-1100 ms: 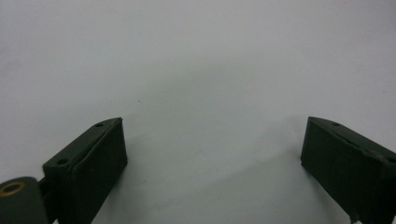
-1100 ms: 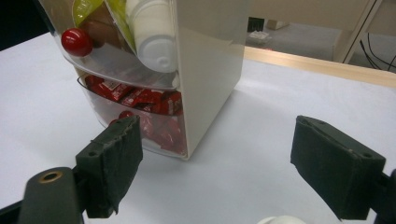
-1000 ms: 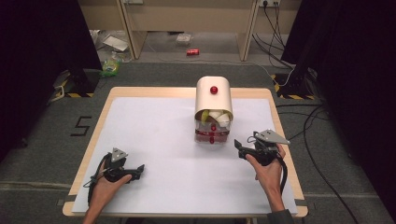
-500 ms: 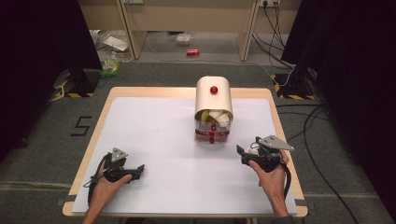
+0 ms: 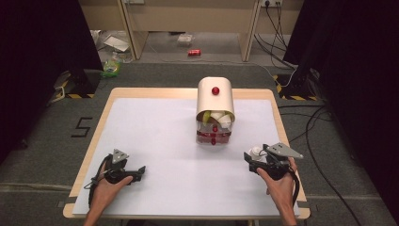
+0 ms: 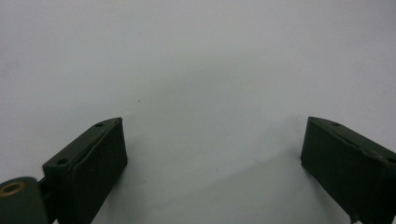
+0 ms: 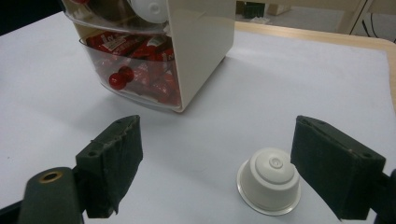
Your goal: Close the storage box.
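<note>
A cream box (image 5: 215, 101) with a rounded lid and red knobs stands at the table's middle back. Its upper drawer is open and holds white capsules; the lower drawer (image 7: 140, 63) holds red packets. A white capsule (image 7: 270, 179) sits upside down on the table between the jaws of my right gripper (image 7: 218, 126), close to the right jaw and not gripped. In the high view that capsule (image 5: 256, 151) lies by my right gripper (image 5: 248, 161), front right of the box. My left gripper (image 5: 141, 172) rests open at the front left; its jaws (image 6: 215, 126) frame bare white table.
The white table top (image 5: 160, 136) has a wooden rim (image 5: 282, 132) close to my right hand. Cables (image 5: 315, 127) trail over the floor on the right. Litter and a red can (image 5: 194, 52) lie on the floor beyond the table.
My right gripper has drawn back from the box toward the front right edge, and the white capsule now shows on the table at its jaws. The left gripper has stayed put.
</note>
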